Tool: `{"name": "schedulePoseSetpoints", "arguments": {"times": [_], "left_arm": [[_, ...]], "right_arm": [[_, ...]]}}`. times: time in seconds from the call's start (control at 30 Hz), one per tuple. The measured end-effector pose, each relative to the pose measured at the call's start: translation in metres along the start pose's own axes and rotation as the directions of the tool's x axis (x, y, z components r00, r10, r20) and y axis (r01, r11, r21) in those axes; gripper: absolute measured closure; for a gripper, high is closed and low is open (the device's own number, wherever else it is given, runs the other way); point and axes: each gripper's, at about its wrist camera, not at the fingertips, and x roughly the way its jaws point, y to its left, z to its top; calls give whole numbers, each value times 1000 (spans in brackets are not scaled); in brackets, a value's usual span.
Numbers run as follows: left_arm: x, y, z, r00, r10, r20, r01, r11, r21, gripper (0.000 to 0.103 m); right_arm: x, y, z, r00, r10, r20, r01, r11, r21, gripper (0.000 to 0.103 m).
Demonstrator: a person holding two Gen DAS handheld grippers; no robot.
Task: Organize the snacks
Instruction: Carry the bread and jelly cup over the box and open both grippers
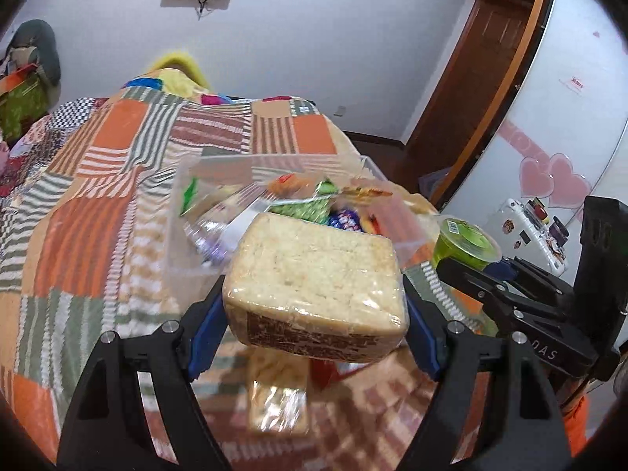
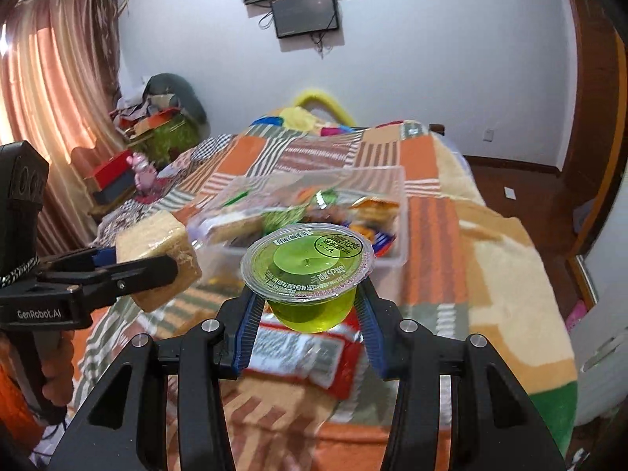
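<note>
Above the patchwork bed (image 1: 117,180), the left gripper (image 1: 314,306) has its blue fingers (image 1: 204,337) clenched on a wrapped rice cake (image 1: 314,274), held in the air. At about two o'clock from it, the right gripper (image 2: 310,314) grips a green jelly cup (image 2: 306,271) (lid up, level). Beyond both, at twelve o'clock, a clear bin (image 2: 396,251) of snacks sits on the bed. Below, a red packet (image 2: 306,357) and another wrapped cake (image 1: 278,396) lie on the blanket.

wrapped cake (image 1: 314,286) aloft, green jelly cup (image 2: 306,271) upright
</note>
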Motion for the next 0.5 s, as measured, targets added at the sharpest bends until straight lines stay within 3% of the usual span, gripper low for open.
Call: {"name": "schedulePoseSetpoints", "arguments": {"times": [0.27,0.5], "left_arm": [[50,-2,25,999,-26,-37,25,999,-29,24],[80,9,36,999,35,-34,-36,998,-58,24]], "right_arm": [[20,-20,14,999,-41,-15,41,999,19,60],[41,-23,23,998,-42,-44,41,999,-8,60]]}}
